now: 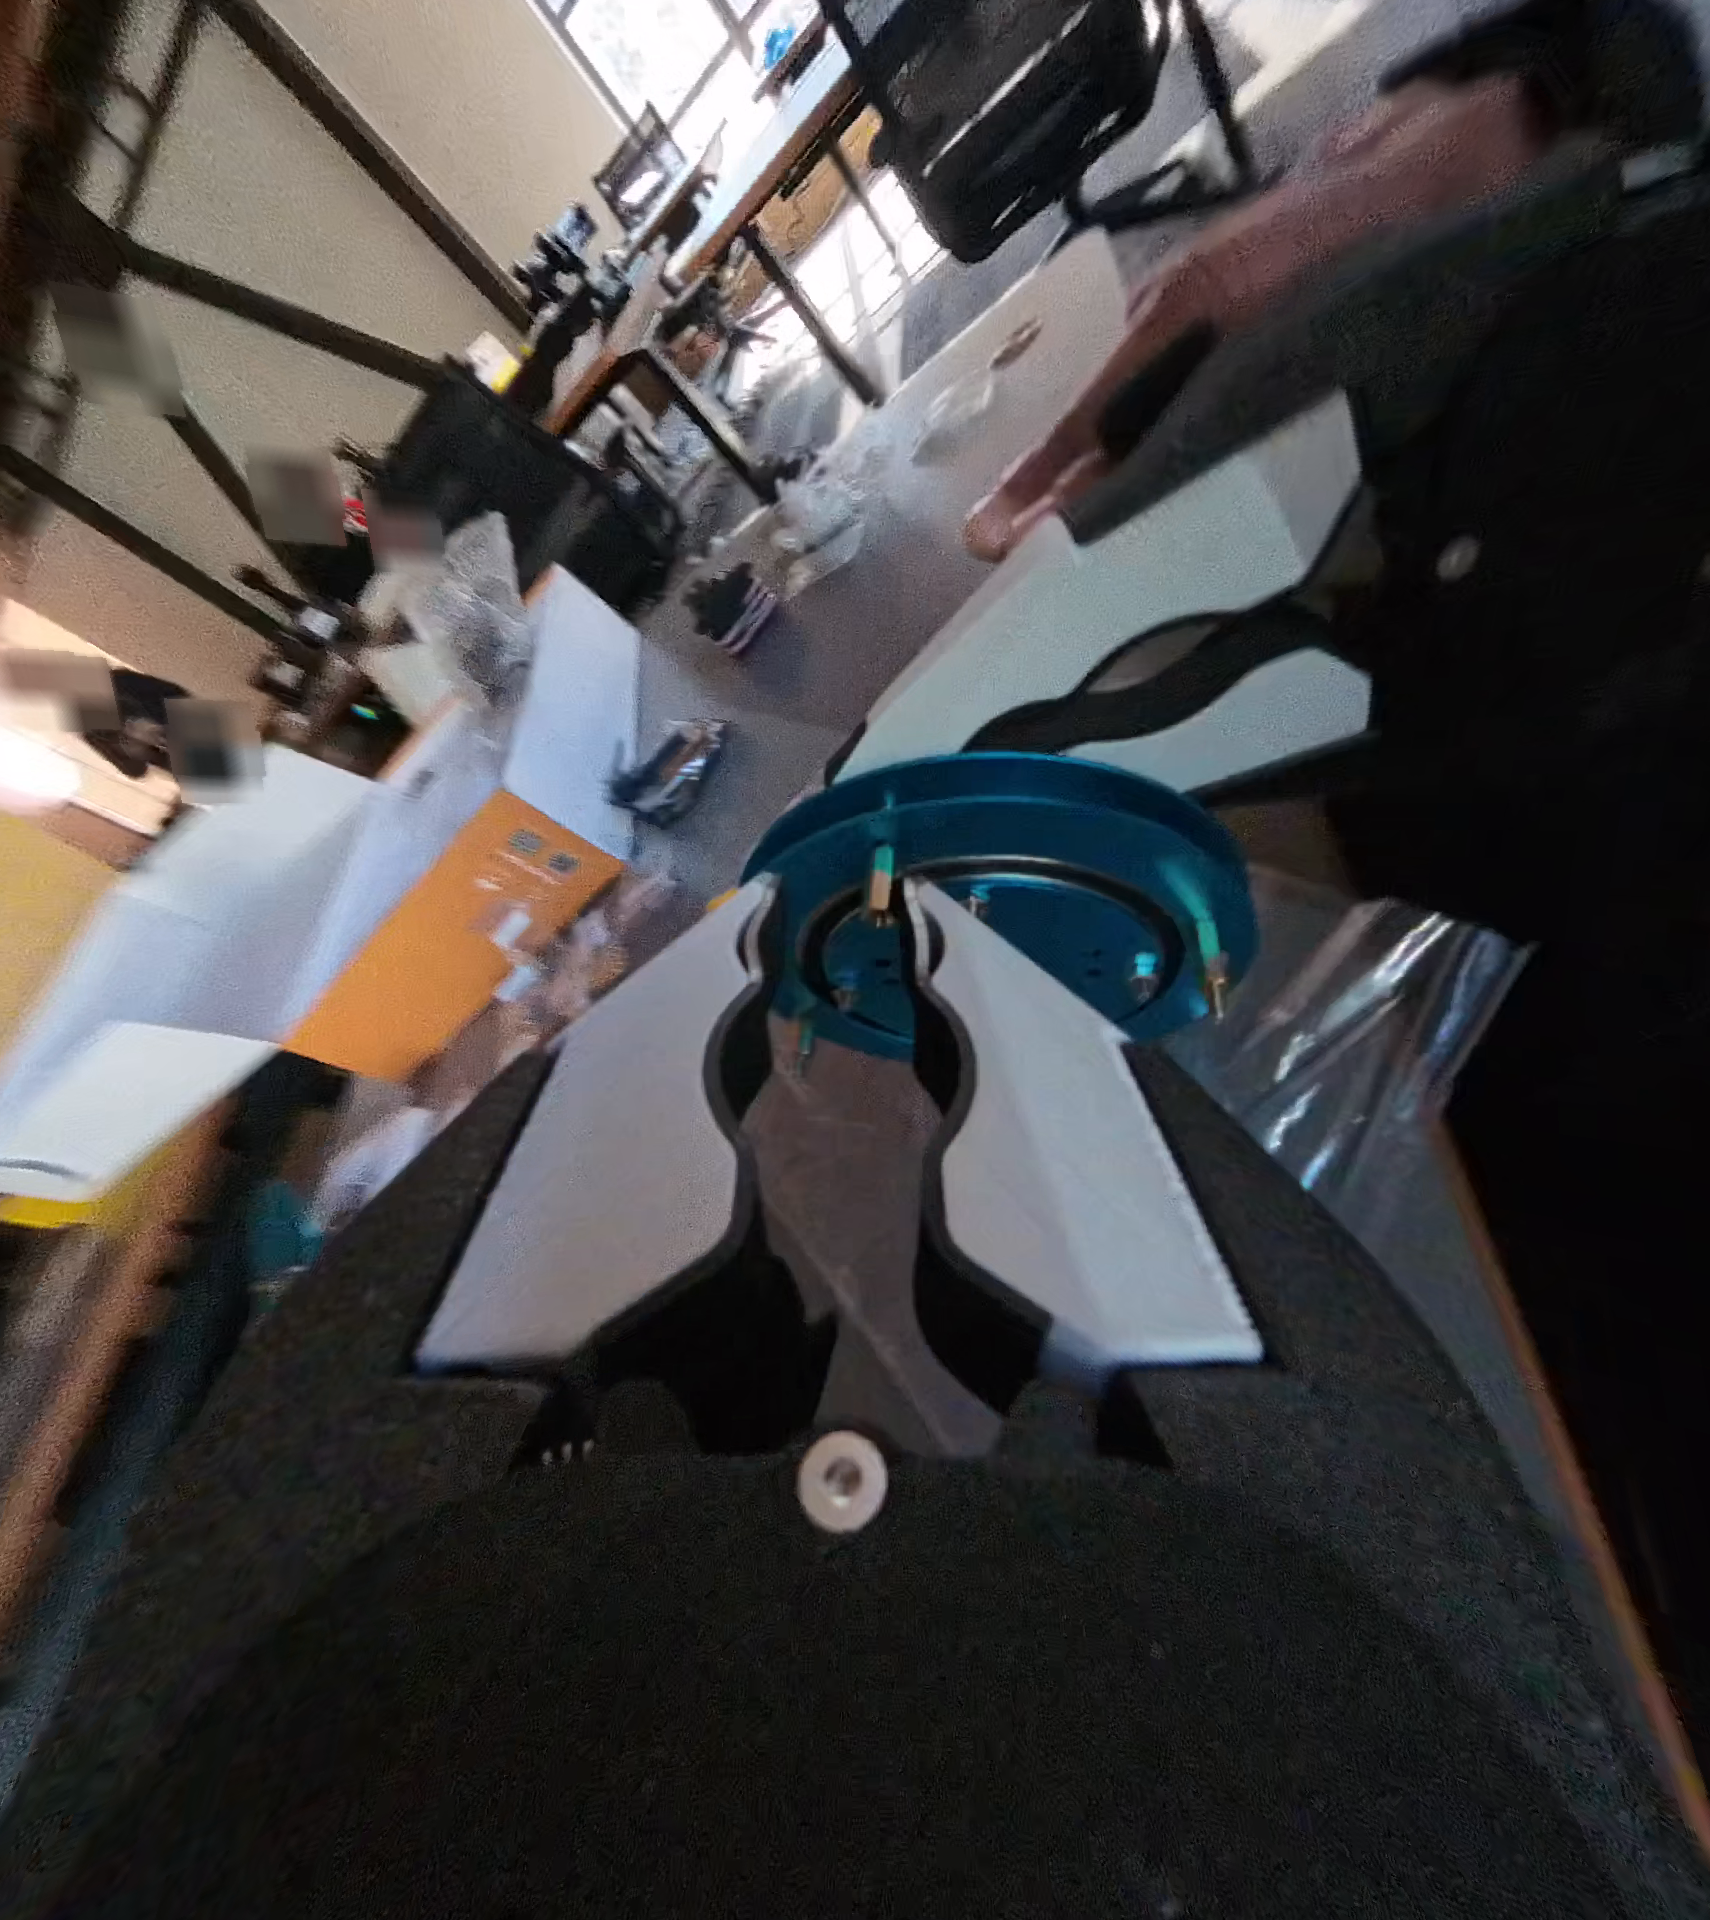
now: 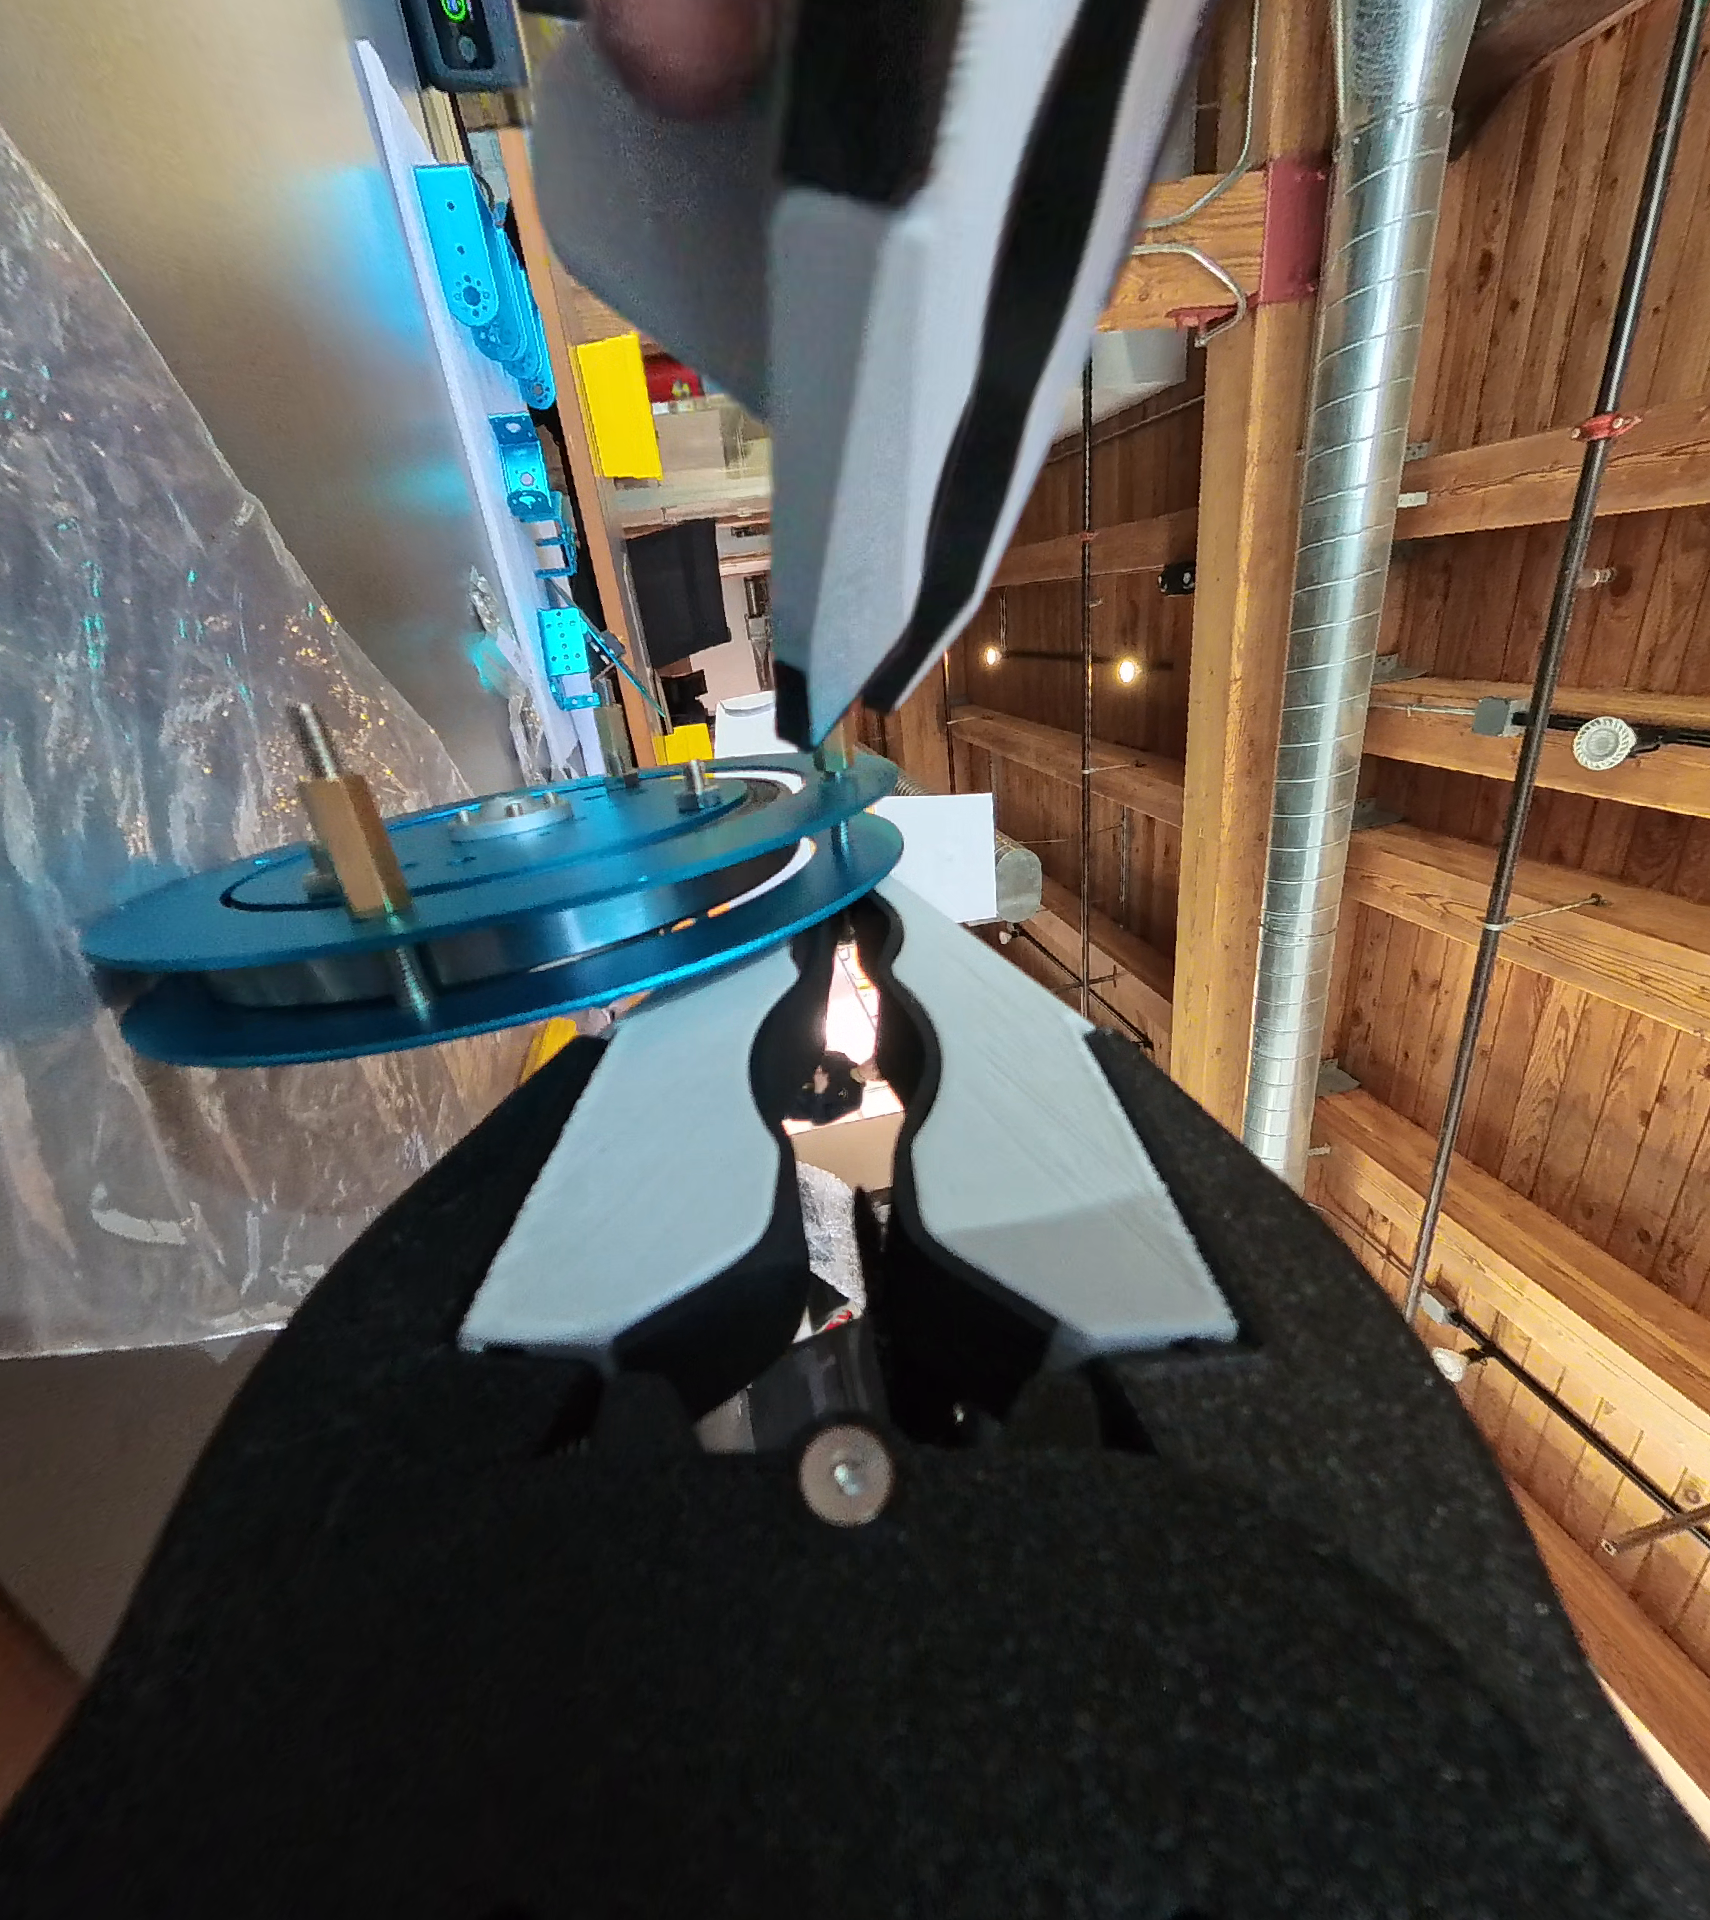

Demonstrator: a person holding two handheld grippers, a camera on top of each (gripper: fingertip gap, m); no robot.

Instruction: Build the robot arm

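Observation:
A blue metal assembly of two stacked discs (image 1: 1194, 894) with several brass standoffs is held in the air between both grippers. My left gripper (image 1: 846, 894) is shut on one brass standoff (image 1: 879, 894) at the disc's rim. In the right wrist view it comes in from above (image 2: 830, 717) onto that standoff (image 2: 833, 756). My right gripper (image 2: 856, 920) is shut on the edge of the disc assembly (image 2: 518, 904). In the left wrist view it reaches in from the right (image 1: 944, 743). Another standoff (image 2: 352, 831) stands on the disc's far side.
A clear plastic bag (image 2: 103, 727) hangs beside the discs and also shows in the left wrist view (image 1: 1350, 1018). Blue metal brackets (image 2: 477, 291) lie on a white surface. A person's hand (image 1: 1194, 312) holds the right gripper. Tables, an orange box (image 1: 456, 935) and people are farther off.

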